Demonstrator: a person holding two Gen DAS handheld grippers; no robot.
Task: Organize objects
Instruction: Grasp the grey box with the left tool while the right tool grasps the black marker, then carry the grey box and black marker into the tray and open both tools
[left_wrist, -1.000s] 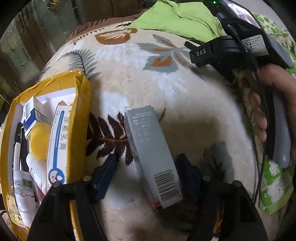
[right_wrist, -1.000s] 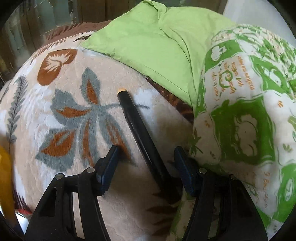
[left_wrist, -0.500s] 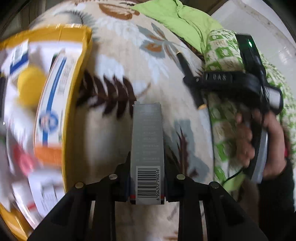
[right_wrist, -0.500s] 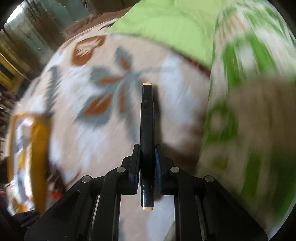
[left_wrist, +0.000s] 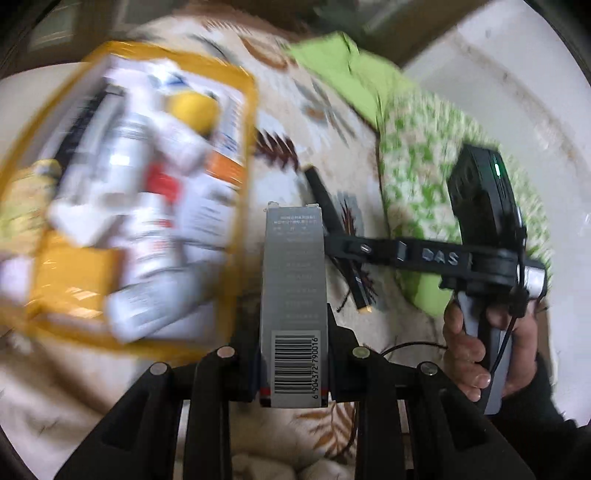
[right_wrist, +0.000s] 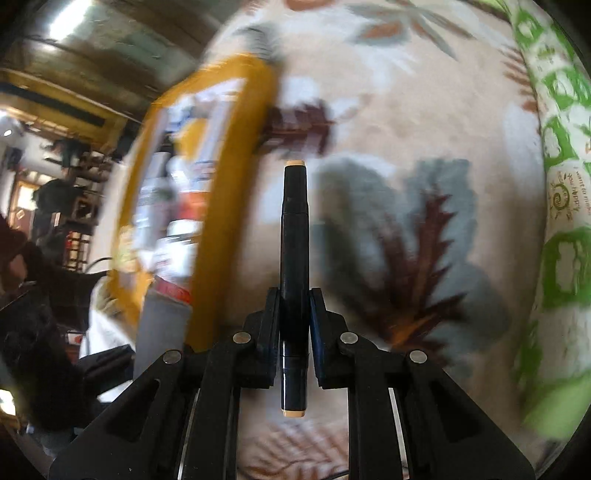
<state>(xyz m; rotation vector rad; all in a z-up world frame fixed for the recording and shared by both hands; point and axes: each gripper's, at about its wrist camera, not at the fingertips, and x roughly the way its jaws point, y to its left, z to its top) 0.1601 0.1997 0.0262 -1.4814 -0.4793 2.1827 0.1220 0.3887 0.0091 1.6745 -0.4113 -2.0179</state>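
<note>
- Sitting at the left in both views, a yellow open box (left_wrist: 243, 122) holds blurred tubes, white bottles and cartons; a yellow ball (left_wrist: 194, 109) shows among them near its far end.
- The box rests on a cream blanket with leaf prints (left_wrist: 332, 122), which covers the surface under everything.
- The left tongs (left_wrist: 293, 363) are clenched on a grey carton (left_wrist: 293, 280), their fingers pressing its two long sides near the barcode end; their jaws have just been closing onto it. The carton points straight ahead, lifted off the blanket, just right of the box's near rim.
- In the right wrist view the same grey carton (right_wrist: 162, 328) shows at the lower left, overlapping the box's near corner.
- The right tongs (right_wrist: 293, 325) are clamped tight on a black marker with tan end caps (right_wrist: 294, 236), gripped toward its lower end and pointing forward over the blanket beside the box.
- From the left wrist view, the marker (left_wrist: 332, 221) slants through the right tongs (left_wrist: 334, 243), whose grey handle a hand (left_wrist: 476, 343) grips at the right.
- A green and white patterned cloth (left_wrist: 417, 170) and a plain green one (left_wrist: 354, 70) lie along the right edge.
</note>
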